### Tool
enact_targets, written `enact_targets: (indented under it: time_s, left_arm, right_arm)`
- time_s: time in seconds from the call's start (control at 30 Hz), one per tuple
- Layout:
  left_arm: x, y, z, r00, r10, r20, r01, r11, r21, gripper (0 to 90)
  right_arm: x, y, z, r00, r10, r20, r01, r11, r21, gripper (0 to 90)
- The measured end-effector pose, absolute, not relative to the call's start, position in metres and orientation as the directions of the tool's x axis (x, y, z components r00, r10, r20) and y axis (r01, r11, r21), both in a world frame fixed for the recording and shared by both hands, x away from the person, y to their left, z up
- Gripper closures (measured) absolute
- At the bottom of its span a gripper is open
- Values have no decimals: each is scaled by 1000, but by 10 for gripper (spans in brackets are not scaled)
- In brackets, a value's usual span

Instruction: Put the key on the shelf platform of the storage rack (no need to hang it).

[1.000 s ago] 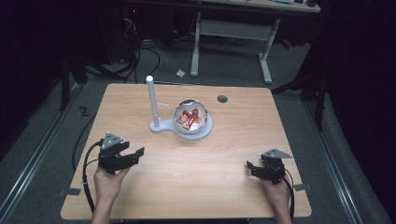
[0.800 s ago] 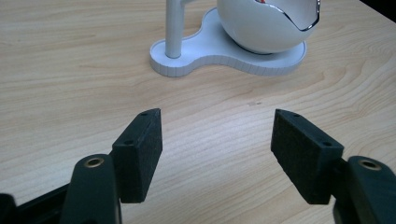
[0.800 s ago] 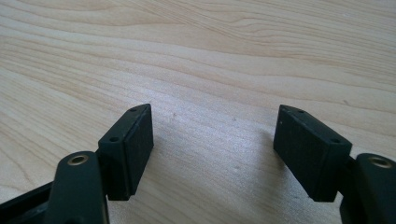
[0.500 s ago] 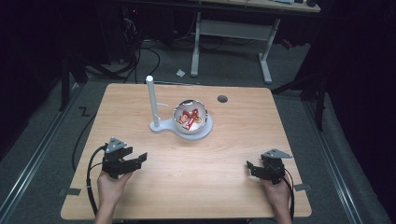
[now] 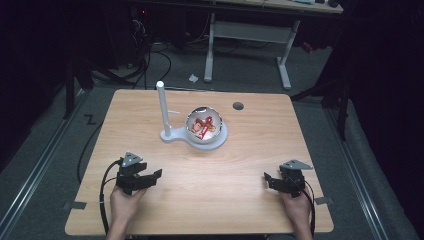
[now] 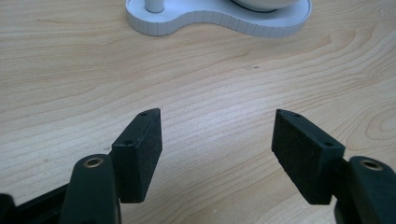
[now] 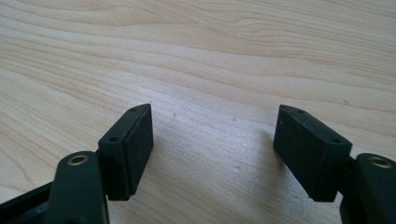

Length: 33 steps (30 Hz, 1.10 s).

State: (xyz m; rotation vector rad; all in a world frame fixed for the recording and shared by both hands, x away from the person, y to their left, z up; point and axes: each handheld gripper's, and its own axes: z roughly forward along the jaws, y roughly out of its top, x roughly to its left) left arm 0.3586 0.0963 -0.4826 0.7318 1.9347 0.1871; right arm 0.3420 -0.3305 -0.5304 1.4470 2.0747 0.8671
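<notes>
no readable text, labels or numbers

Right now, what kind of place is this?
Probably a lab or workshop set up for recording handling tasks: a wooden table on a dark floor, loose cables behind it, and a desk frame at the back.

A light wooden surface [image 5: 150, 120] with rounded corners takes up the middle of the frame, and a small dark round hole [image 5: 238, 106] sits near its far edge. Grey floor [image 5: 45, 150] surrounds it, with a pale rail [image 5: 35, 172] running diagonally at lower left. At the top centre stands a second desk on white legs [image 5: 285, 65]. Black cables [image 5: 155, 55] lie tangled on the floor at upper left, near a scrap of white paper [image 5: 193, 78]. The room beyond is dark.
</notes>
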Motion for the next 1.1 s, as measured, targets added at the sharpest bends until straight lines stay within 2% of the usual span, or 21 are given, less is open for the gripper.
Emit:
enact_targets:
  time_s: [0.27, 0.53, 0.77, 1.0, 1.1]
  left_arm:
    - [360, 88, -500, -326, 584, -743, 420, 794, 440, 338]
    - [363, 75, -517, -323, 624, -712, 404, 771, 493, 335]
    - [365, 68, -526, -330, 624, -709, 376, 775, 507, 335]
    - [361, 60, -535, -288, 654, -700, 340, 753, 563, 309]
    - [361, 60, -534, -292, 650, -701, 340, 756, 559, 292]
  right_arm:
    - [342, -330, -530, -338, 941, -17, 649, 246, 720, 289]
    - [342, -330, -530, -337, 941, -17, 649, 245, 720, 289]
    - [342, -331, -530, -337, 941, -16, 649, 245, 720, 289]
    - [342, -331, -530, -337, 941, -17, 649, 245, 720, 289]
    - [342, -330, -530, -337, 941, -17, 649, 245, 720, 289]
